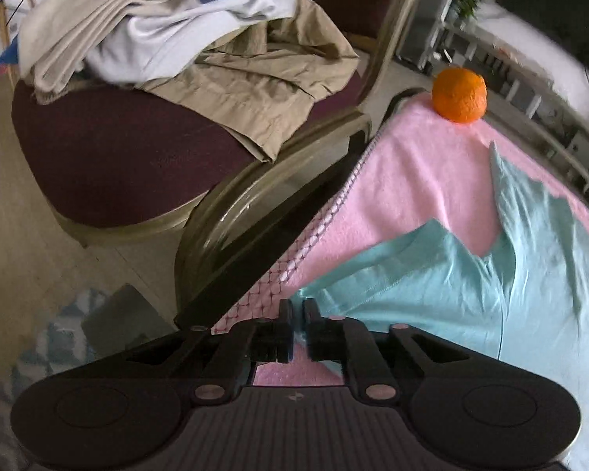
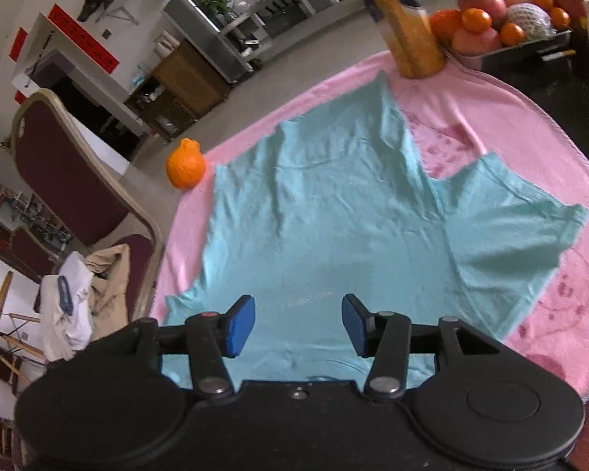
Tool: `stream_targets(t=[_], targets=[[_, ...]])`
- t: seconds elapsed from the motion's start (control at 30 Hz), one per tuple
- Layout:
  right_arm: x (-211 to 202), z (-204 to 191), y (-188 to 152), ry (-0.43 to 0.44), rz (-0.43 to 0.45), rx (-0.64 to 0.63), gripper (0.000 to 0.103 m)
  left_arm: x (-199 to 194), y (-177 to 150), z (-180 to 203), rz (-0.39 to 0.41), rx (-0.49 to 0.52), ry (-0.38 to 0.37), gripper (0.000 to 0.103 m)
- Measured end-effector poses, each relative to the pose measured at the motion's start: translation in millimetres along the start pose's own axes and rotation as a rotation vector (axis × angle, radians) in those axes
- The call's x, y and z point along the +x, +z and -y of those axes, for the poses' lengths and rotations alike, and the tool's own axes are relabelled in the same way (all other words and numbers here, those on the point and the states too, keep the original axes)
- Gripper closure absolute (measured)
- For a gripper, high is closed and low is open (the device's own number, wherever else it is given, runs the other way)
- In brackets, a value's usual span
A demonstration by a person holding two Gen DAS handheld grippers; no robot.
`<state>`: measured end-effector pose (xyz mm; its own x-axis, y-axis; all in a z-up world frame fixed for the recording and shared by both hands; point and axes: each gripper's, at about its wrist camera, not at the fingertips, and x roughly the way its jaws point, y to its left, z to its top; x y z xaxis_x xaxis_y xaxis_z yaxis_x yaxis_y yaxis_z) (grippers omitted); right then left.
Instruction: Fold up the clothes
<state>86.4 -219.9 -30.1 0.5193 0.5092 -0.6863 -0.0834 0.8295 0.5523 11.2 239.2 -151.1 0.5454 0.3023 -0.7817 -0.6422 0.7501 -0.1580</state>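
A light teal T-shirt (image 2: 333, 212) lies spread on a pink blanket (image 2: 491, 117) over the table. My left gripper (image 1: 298, 310) is shut on the shirt's corner (image 1: 314, 298) near the table's left edge, and the cloth (image 1: 451, 286) rises in folds from it. My right gripper (image 2: 298, 314) is open and empty, hovering above the shirt's near part, with one sleeve (image 2: 510, 227) spread to its right.
An orange (image 1: 459, 95) sits on the blanket's far corner, also in the right wrist view (image 2: 186, 169). A maroon chair (image 1: 117, 149) left of the table holds a heap of clothes (image 1: 200, 43). A yellow bottle (image 2: 408, 35) and a fruit tray (image 2: 506, 27) stand at the far side.
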Motion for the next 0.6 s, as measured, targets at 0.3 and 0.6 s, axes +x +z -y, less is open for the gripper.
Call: stream_targets(t=[0.3,0.6], targets=[[19,59,-16,-0.106,-0.091,0.122,0.052,-43,-25,32,-0.106,0.21,-0.086,0.09],[63,41,-47,-0.281,-0.149,-0.258,0.072,-50,-90,132,-0.131,0.659,-0.221,0.088]])
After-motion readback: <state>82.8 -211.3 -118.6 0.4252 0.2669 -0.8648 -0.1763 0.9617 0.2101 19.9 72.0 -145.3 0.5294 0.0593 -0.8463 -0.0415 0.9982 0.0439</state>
